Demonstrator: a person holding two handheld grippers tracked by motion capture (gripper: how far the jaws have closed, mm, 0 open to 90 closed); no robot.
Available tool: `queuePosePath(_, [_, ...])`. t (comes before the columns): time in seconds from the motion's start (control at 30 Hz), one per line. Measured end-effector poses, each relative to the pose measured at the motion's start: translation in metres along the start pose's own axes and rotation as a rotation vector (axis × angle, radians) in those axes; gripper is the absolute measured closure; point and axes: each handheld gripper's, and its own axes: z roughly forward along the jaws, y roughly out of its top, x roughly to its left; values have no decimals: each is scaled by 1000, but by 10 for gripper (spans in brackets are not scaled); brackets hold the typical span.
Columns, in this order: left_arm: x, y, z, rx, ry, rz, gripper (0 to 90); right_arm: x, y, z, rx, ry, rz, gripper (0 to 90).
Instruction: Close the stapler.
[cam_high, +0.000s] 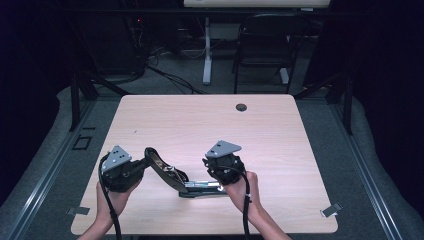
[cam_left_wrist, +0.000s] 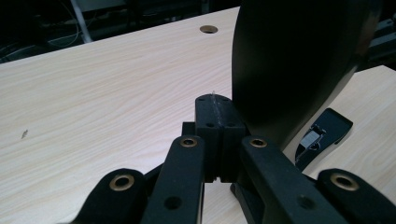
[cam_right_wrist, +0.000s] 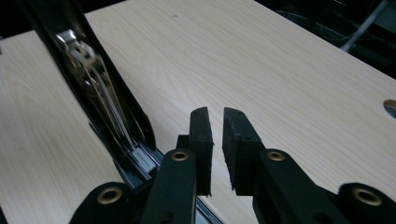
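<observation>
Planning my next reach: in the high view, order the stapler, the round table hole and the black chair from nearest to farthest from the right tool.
From the right tool:
1. Stapler, opened up, just left of it on the table.
2. Round table hole, near the far edge.
3. Black chair, on the floor beyond the table.

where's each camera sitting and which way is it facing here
High view: above the person's side, looking forward and down on the table; both forearms, left gripper and right gripper show.
Left gripper view: rides the left gripper, looking along its shut jaws beside the raised stapler lid.
Right gripper view: rides the right gripper, jaws slightly apart with nothing between them.
Shared: all three show the opened stapler and the table's hole.
</observation>
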Motion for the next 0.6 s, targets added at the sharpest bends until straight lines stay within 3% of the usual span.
queuePosePath(0.37, [-12, 6, 14, 19, -34, 38, 900, 28, 28, 10, -50, 60, -41, 878])
queuePosePath(0.6, [-22, 8, 29, 44, -72, 76, 900, 29, 33, 6, -77, 56, -36, 875])
